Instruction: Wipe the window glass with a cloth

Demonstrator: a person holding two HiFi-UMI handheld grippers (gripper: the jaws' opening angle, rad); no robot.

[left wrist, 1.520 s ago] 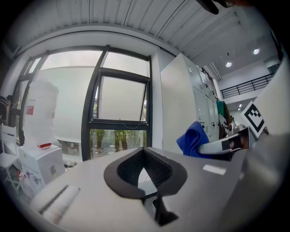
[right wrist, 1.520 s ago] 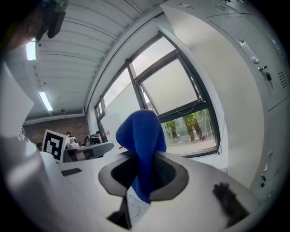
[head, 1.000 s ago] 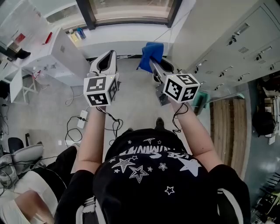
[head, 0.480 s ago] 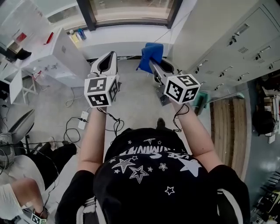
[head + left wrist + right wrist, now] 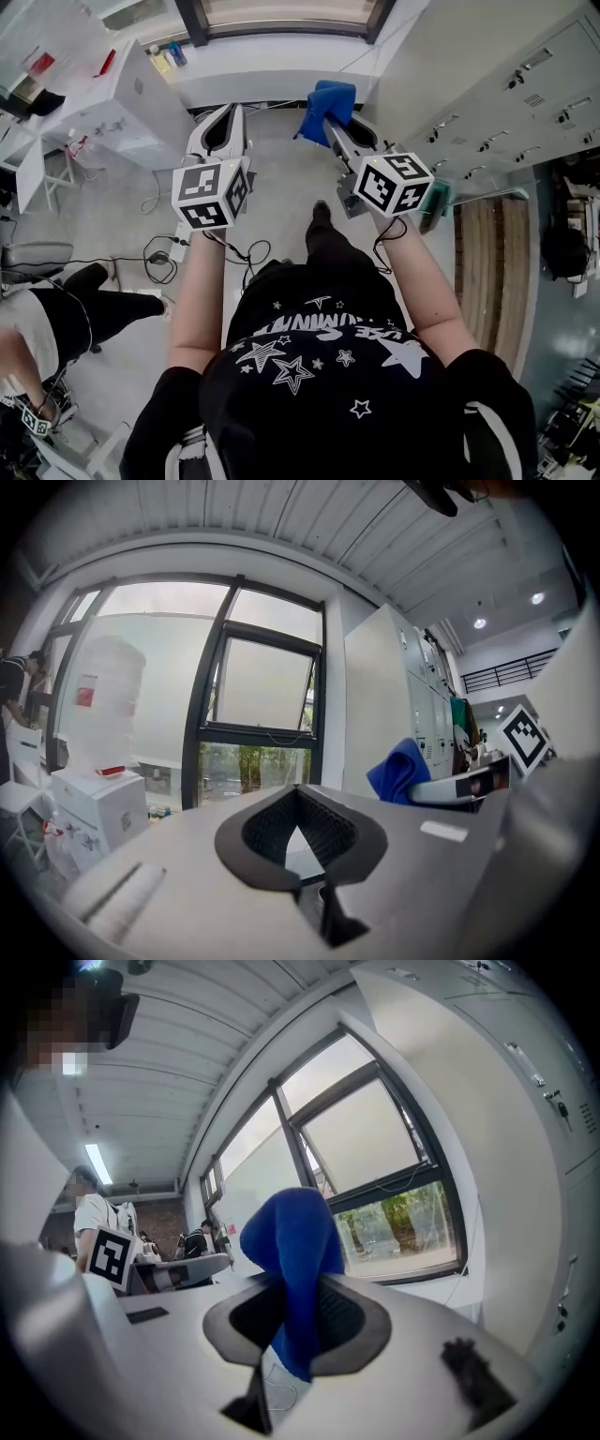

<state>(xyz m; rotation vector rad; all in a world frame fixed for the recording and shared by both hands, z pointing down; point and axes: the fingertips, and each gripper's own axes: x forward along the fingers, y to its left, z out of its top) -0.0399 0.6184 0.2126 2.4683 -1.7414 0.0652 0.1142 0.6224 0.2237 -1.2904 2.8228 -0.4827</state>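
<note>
Right gripper view: right gripper (image 5: 298,1335) jaws pinch the blue cloth (image 5: 292,1241), which stands upright between them. Window glass (image 5: 370,1143) is ahead and above, well apart. Left gripper (image 5: 297,799) jaws are pressed together, empty. Only head view shows both grippers short of the windowsill (image 5: 281,73), so I'd reach forward with the right.

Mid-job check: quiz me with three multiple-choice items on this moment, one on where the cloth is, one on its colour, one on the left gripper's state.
1. Where is the cloth? A on the windowsill; B in the right gripper; C on the floor.
2. What colour is it? A blue; B white; C red.
3. The left gripper is: A wide open; B shut, empty; C shut on a bottle.
Answers: 1 B, the right gripper view shows it pinched between the jaws. 2 A, blue in every view. 3 B, its tips meet with nothing between.
</note>
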